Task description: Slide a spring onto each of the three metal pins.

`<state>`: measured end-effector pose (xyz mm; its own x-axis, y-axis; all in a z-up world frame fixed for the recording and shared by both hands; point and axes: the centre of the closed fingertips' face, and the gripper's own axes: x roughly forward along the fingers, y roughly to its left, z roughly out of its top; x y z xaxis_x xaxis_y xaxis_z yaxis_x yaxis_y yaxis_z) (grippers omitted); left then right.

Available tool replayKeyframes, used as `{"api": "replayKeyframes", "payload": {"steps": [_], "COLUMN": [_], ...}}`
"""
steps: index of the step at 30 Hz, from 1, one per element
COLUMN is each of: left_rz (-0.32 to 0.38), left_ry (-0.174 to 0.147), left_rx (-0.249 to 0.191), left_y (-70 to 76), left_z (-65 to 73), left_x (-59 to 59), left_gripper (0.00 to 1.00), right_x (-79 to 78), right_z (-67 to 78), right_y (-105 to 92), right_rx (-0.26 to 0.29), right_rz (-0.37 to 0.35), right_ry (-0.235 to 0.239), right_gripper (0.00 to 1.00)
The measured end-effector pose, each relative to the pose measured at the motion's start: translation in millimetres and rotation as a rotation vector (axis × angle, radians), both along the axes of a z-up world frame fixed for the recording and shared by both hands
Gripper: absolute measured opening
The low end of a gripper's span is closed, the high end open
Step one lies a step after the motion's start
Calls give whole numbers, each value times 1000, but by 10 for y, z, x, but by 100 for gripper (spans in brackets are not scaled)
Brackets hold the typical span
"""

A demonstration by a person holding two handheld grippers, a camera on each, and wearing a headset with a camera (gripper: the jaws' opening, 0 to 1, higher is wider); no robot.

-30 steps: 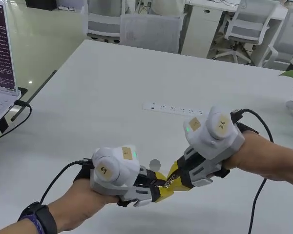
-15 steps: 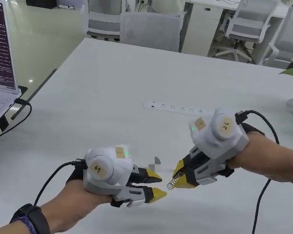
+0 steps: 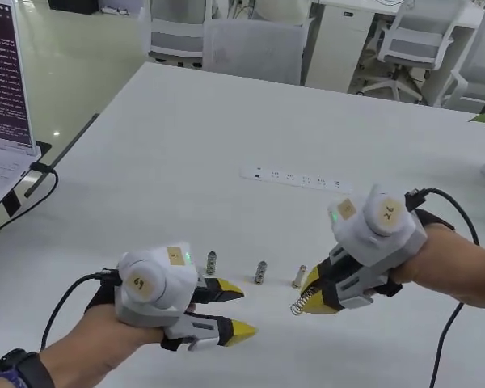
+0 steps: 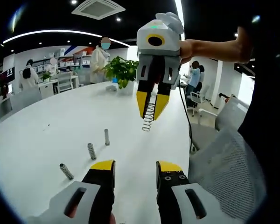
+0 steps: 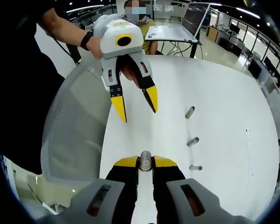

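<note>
Head view: a white desk carries everything; a laptop sits beyond its left edge; a power strip lies mid-desk, parallel to the far edge; the left gripper hovers toward the near edge, jaws spread with nothing between them; the right gripper, toward the near right corner, has its jaws pressed together on a spring, which hangs from the tips above the desk; three pins stand in a row near the near edge, between the grippers, the rightmost just beside the spring.
</note>
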<state>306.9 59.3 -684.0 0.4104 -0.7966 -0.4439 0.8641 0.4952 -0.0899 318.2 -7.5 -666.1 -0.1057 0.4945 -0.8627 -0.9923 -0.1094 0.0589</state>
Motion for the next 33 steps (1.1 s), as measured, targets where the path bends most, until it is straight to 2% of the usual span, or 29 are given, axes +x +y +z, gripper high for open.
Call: {"api": "replayKeyframes", "payload": {"steps": [5,9,16,23,33], "left_rz": [45,80,157,219,291], "left_ry": [23,38,71,97,109], "left_rx": [16,12,29,44,40], "left_y": [180,301,615,867,1065], "left_z": [-86,-115,-217,-314,-316], "left_x": [-44,-90,-146,-195,-242], "left_gripper": [32,35,39,41,41], "right_x": [45,84,151,252,493], "right_z": [-23,-53,-120,-229,-313], "right_y": [-20,-65,-135,-214,-341], "right_rx": [8,4,-6,-13,-36], "right_rz": [-31,-43,-66,-100,-133], "right_ry": [10,11,10,6,7], "right_gripper": [8,8,8,8,8]}}
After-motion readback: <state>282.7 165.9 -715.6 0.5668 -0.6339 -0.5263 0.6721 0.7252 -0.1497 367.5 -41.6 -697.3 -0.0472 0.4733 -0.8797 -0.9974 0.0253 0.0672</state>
